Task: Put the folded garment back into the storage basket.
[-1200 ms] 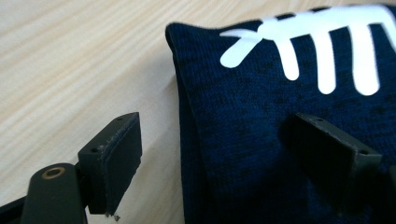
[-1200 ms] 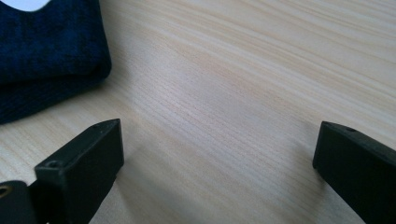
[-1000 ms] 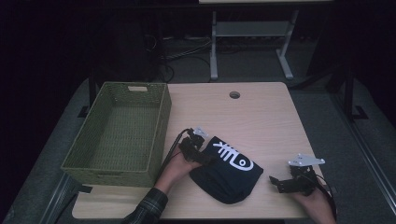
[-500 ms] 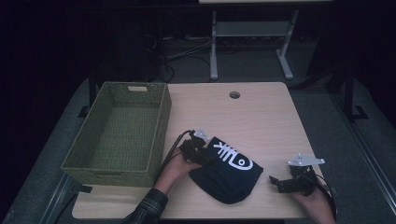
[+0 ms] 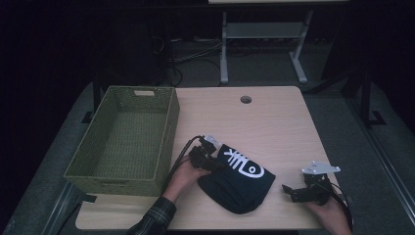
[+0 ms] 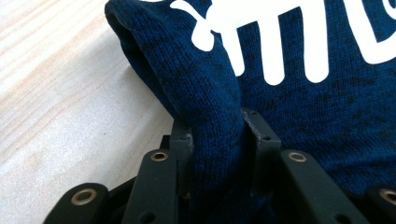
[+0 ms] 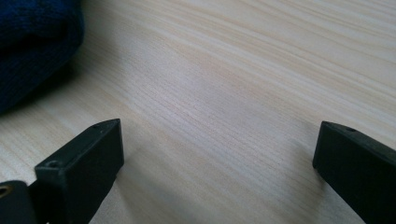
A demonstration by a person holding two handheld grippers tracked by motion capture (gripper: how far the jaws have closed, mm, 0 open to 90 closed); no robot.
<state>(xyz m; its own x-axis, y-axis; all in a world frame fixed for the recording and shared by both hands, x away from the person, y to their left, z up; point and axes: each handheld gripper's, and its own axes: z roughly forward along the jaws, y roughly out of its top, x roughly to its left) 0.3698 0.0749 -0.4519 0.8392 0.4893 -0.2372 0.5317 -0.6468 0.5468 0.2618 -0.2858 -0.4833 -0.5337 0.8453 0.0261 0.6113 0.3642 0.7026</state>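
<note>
The left gripper's (image 6: 217, 140) two black jaws have just been closing and now pinch a raised fold of the dark blue knitted garment (image 6: 299, 107) between their pads, the cloth bunched up thick in the gap. That garment (image 5: 238, 182) lies folded on the wooden table (image 5: 274, 122), just to the right of the woven basket (image 5: 122, 139) and toward the table's near edge, its white fish-bone print facing up. It looks soft, light and limp to me, so it should sag and unfold once lifted; the rolled edge nearest the basket, where the grip sits, seems a fair place to take hold, though a second grip on the far side would likely keep it from trailing. The right gripper (image 5: 298, 192) rests on the table well to the right of the garment, its jaws spread wide with bare wood between them (image 7: 210, 154), a corner of the garment at the left of its own view. How many layers the fold holds I cannot make out, and the person's sleeve (image 5: 151, 220) is cut off at the bottom edge. The room beyond the basket is too dark to read.
</note>
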